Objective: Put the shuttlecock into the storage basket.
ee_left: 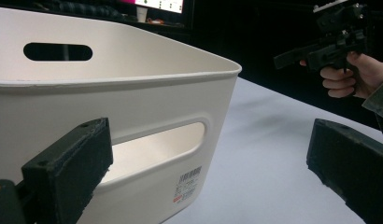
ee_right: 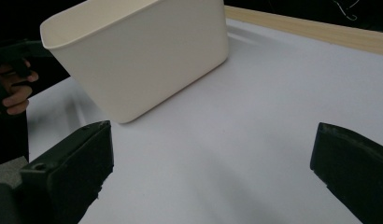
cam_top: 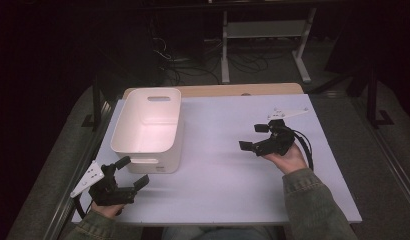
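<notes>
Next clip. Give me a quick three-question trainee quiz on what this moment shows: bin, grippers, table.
1. True or false: the left gripper has its jaws closed on the white bin.
2. Which gripper is nearer the bin? A) left B) right
3. Fill in: the right gripper grips ____.

Key
1. False; its jaws stand apart, just short of the bin's near wall.
2. A
3. Nothing; it is open over the table.

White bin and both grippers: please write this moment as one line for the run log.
white bin: upright on table, nothing seen inside | left gripper: jaws open, near bin's front wall | right gripper: jaws open, holds nothing
</notes>
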A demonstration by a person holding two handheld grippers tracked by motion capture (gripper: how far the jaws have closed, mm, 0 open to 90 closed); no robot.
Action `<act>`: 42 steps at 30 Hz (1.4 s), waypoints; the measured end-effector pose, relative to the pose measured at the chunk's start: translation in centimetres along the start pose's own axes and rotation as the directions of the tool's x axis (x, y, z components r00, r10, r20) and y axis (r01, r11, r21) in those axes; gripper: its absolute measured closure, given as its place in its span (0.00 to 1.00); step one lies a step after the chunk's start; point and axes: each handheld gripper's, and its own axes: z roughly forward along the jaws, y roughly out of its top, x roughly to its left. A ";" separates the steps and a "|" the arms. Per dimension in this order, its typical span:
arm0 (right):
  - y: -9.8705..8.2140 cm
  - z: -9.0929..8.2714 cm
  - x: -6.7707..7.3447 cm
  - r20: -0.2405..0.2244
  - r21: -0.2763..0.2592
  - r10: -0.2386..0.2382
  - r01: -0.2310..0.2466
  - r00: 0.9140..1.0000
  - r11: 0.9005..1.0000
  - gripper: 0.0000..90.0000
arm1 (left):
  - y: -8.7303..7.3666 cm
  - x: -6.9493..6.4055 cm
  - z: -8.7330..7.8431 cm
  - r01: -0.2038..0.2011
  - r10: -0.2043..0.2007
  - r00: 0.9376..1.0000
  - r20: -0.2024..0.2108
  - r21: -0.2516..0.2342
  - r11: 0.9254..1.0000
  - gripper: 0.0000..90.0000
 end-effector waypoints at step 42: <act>-5.6 -5.0 -1.2 0.125 -0.078 0.043 -0.034 0.991 0.996 0.00 | 0.0 -0.1 0.0 0.003 -0.003 1.000 0.001 -0.008 1.000 0.00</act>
